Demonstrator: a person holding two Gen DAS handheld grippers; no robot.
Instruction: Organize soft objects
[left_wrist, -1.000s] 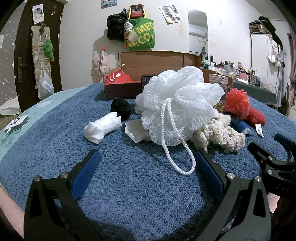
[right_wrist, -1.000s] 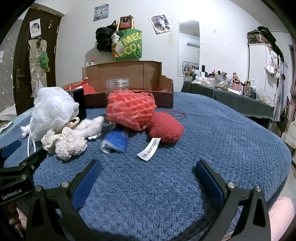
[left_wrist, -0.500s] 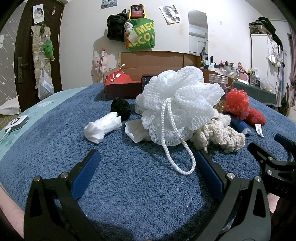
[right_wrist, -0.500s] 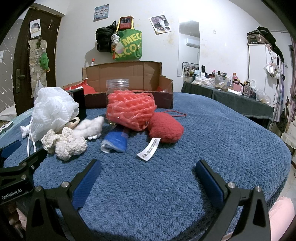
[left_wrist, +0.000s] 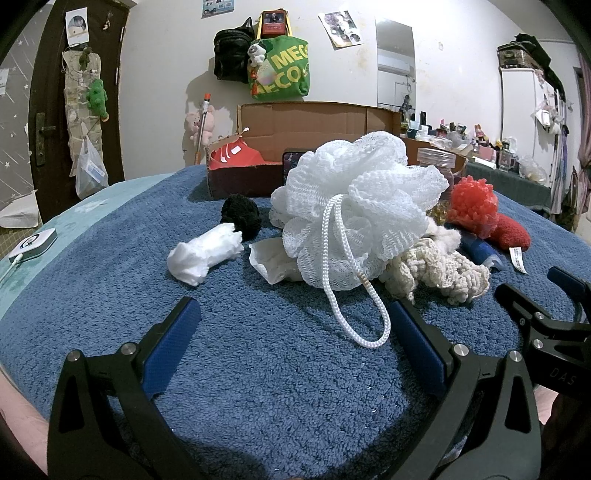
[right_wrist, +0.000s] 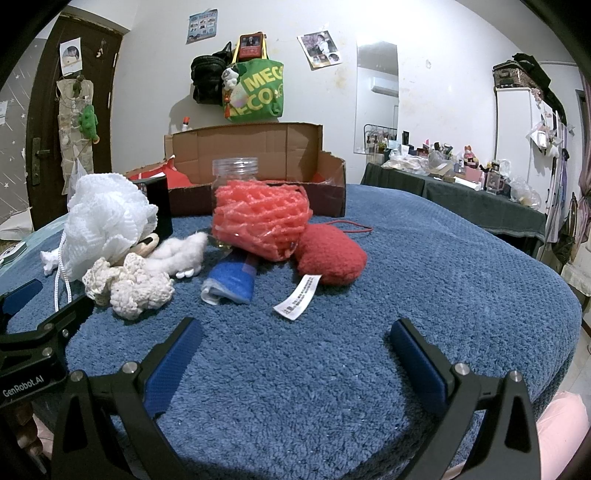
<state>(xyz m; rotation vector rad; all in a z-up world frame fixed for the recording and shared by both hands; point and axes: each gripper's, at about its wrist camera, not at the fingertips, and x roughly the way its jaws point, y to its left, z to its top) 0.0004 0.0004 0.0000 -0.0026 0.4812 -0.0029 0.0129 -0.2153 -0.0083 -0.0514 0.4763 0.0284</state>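
Resting low over the blue towel cover (left_wrist: 258, 369), both claws are spread wide and hold nothing. Left gripper (left_wrist: 295, 321) faces the white mesh bath pouf (left_wrist: 354, 214), whose cord loop (left_wrist: 354, 295) trails on the cover between the blue pads and reaches almost to the right-hand one; likely the nearest thing to take, though the loop could snag a fingertip. Right gripper (right_wrist: 295, 336) faces the red pile: pink foam net (right_wrist: 262, 218), red knitted pouch (right_wrist: 328, 254) with its white tag (right_wrist: 297, 297) pointing toward the claw, and a blue cloth roll (right_wrist: 232, 280) tucked under the net.

Soft items sit in one heap mid-cover, touching or overlapping: cream crochet bundle (left_wrist: 439, 269) against the pouf, white fluffy piece (right_wrist: 181, 251) behind it, crumpled white tissue (left_wrist: 203, 254) and black pom (left_wrist: 242, 216) slightly apart to the left.

Probable destination: the open cardboard box (right_wrist: 258, 147) behind the heap (already holding something red).

Obstacles: a clear plastic jar (right_wrist: 234, 170) and a dark phone-like slab (right_wrist: 159, 206) stand upright between heap and box; both are hard and easy to tip on a reach across. Each claw also sits just beside the other.
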